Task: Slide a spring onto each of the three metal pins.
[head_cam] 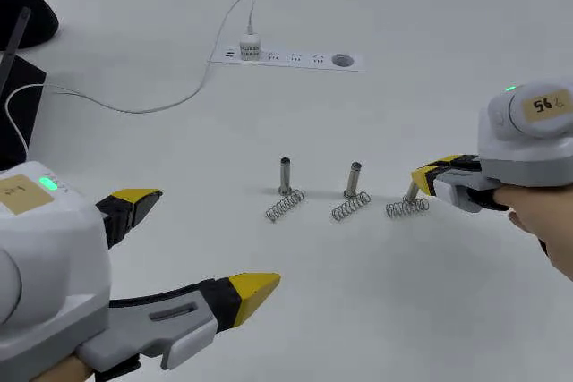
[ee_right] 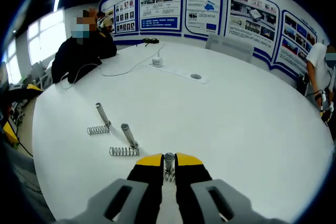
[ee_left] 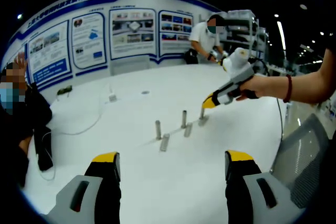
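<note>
Left tongs are hanging spread wide over the near bench. Right tongs are pinching the rightmost pin, while three springs are lying on the bench, one just beside the foot of each pin.

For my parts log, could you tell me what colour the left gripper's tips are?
Yellow on the left gripper, clearest in the head view.

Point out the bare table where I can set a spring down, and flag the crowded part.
Bare: the broad strip between the power strip and the three pins, and the near table between the springs and the open left claw. Crowded: the row itself, each pin with a spring beside it, the right claw shut on the right-hand pin.
</note>
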